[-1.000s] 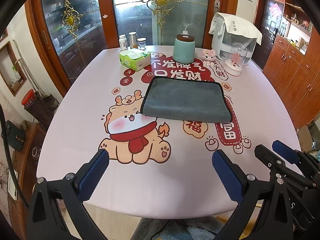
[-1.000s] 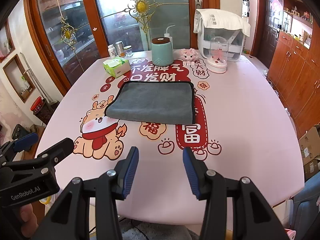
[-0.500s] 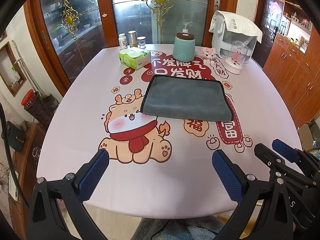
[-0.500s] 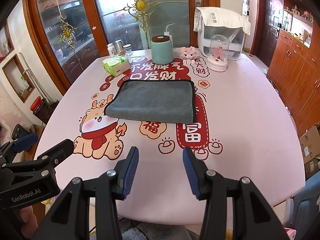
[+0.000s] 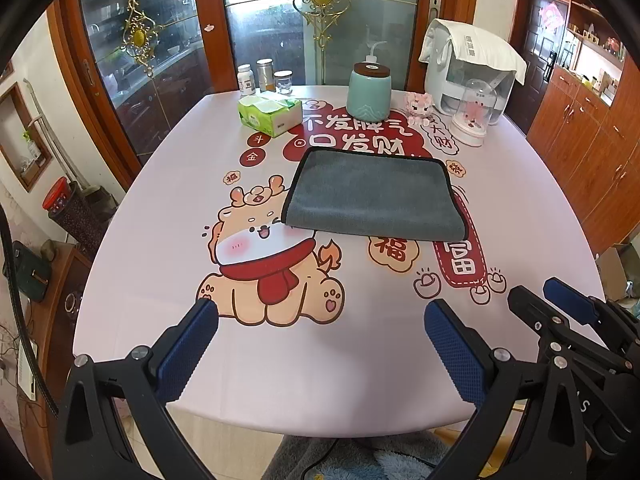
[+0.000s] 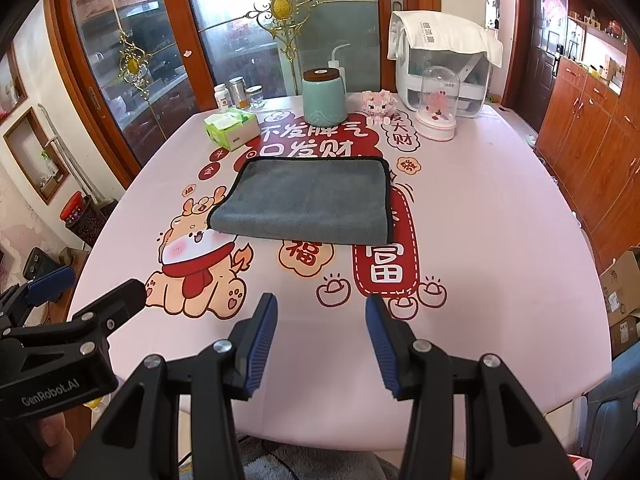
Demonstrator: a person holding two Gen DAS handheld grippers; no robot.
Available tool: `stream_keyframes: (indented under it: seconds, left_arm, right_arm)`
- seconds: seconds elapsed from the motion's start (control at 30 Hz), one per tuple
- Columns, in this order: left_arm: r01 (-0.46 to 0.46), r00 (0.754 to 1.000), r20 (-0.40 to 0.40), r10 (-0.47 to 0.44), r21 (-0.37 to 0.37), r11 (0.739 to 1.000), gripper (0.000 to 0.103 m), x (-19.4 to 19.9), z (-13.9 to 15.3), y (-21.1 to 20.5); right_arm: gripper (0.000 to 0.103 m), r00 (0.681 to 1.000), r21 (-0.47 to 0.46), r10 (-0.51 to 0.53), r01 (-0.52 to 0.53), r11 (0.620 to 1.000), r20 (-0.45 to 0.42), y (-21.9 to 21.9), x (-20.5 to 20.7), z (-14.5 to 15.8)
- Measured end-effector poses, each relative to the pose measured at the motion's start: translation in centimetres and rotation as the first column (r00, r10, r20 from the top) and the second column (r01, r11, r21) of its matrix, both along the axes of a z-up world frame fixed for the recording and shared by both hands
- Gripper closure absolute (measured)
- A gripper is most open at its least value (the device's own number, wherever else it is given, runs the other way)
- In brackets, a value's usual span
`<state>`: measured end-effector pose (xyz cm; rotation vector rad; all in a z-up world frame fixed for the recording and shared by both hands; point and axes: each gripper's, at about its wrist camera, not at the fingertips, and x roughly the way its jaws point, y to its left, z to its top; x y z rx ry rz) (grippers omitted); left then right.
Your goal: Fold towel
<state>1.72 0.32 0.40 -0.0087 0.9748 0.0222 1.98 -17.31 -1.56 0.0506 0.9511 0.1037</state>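
Note:
A grey towel (image 5: 374, 196) with a black hem lies flat as a folded rectangle in the middle of the table; it also shows in the right wrist view (image 6: 306, 200). My left gripper (image 5: 320, 332) is open and empty, held over the near edge of the table, well short of the towel. My right gripper (image 6: 322, 328) is open and empty, also over the near edge. Each gripper shows at the side of the other's view: the right one (image 5: 560, 312), the left one (image 6: 80, 296).
The table has a pink cloth (image 5: 160, 216) with a cartoon print. At its far end stand a green tissue box (image 5: 270, 114), a teal jar (image 5: 368, 90), small jars (image 5: 264, 78), a pink toy (image 5: 418, 104), a glass dome (image 5: 474, 116) and a white appliance (image 5: 468, 60). Wooden cabinets (image 6: 592, 120) stand on the right.

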Motion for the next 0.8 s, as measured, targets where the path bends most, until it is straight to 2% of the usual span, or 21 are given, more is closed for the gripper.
stream_keyframes:
  seconds: [0.8]
  left_arm:
    - [0.002, 1.0, -0.008, -0.002, 0.003, 1.0, 0.001, 0.14, -0.2, 0.08]
  right_arm:
    - [0.057, 1.0, 0.005, 0.004, -0.004, 1.0, -0.015, 0.29, 0.32, -0.42]
